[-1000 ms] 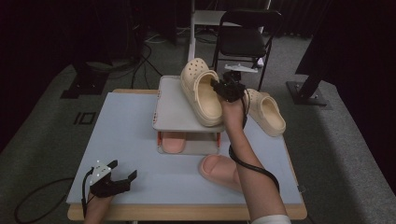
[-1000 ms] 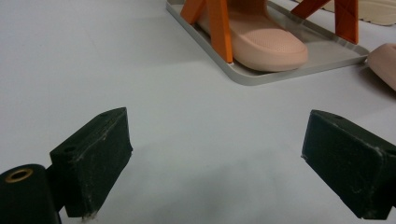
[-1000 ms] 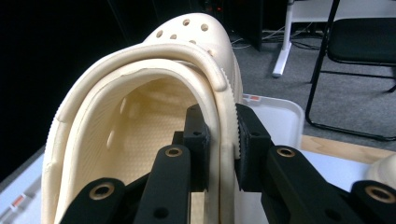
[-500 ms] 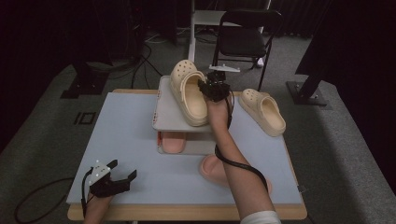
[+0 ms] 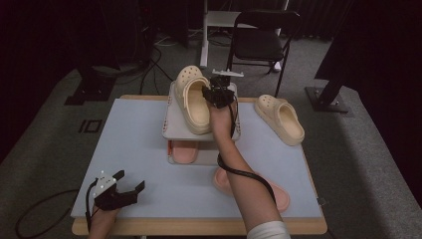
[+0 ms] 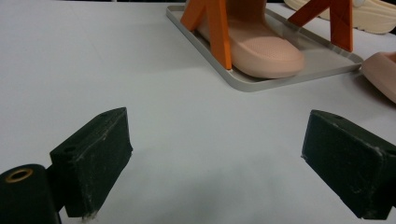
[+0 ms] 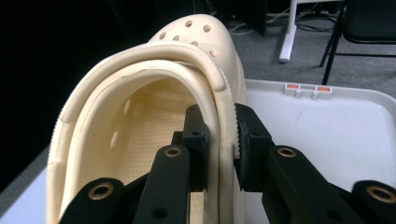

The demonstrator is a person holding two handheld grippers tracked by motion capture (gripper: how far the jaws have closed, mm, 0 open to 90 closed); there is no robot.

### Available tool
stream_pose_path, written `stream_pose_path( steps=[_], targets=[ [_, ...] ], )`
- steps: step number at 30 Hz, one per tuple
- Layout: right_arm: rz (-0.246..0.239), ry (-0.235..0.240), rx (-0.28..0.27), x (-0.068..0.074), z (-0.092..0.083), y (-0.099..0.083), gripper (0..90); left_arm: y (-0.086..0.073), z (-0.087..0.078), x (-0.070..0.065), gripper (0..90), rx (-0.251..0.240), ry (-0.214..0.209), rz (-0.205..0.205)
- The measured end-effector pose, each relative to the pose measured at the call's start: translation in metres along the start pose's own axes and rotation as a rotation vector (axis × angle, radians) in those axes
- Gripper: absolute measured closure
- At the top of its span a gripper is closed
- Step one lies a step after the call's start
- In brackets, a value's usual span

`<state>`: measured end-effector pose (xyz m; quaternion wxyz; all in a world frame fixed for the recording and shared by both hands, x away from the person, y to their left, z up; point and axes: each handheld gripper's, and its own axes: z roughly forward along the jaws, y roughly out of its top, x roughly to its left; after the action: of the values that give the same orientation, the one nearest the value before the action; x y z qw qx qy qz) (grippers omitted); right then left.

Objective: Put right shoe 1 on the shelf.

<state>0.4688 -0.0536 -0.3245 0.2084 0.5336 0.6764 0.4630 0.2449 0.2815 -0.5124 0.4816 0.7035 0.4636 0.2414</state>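
A: Status, big stuff first?

B: Blue surface (image 5: 134, 149), two-tier shoe rack (image 5: 174, 130) at the middle back. Pink slipper (image 6: 261, 51) on the lower tray, second pink one (image 5: 276, 196) lying loose on the surface by the right forearm. Cream clog (image 5: 191, 102) on the top tray, its mate (image 5: 281, 119) on the surface to the right of the rack.

A: What moved?

B: Right gripper (image 5: 219, 94) and the clog with it. A second ago the clog lay nearer the top tray's right side; now it's over toward the left edge, toe pointing away from the person. The mate hasn't moved.

A: Jaws?

B: Right: pinching the clog's side wall (image 7: 224, 135), one pad inside, one outside. Clog looks down on the tray or just about; can't tell if the sole bears fully.

A: Left?

B: Left gripper (image 5: 117, 191) rests at the near left corner, jaws spread, nothing between them. Same spot as before.

A: Meaning?

B: My read: the shift clears room on the top tray for the mate. Next is release, then fetch it.
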Motion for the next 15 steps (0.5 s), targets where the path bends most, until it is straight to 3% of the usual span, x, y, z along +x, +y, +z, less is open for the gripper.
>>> stream_pose_path(
  steps=[2, 6, 13, 15],
  targets=[
    [0.000, -0.014, 0.004, 0.0005, 0.0024, -0.0017, 76.6, 0.0001, -0.0002, 0.0001, 7.9, 0.001, 0.000, 0.001],
    [0.034, 0.002, 0.008, -0.0050, 0.0042, -0.0027, 76.4, -0.0002, 0.0009, 0.0001, 7.9, 0.006, -0.001, 0.004],
    [0.008, 0.014, 0.015, -0.0048, 0.0046, -0.0029, 73.1, -0.0001, 0.0011, -0.0007, 7.9, 0.005, 0.000, 0.007],
    [0.009, 0.040, 0.016, -0.0075, 0.0025, -0.0031, 67.0, -0.0003, 0.0011, -0.0009, 7.9, 0.006, -0.002, 0.005]
  ],
)
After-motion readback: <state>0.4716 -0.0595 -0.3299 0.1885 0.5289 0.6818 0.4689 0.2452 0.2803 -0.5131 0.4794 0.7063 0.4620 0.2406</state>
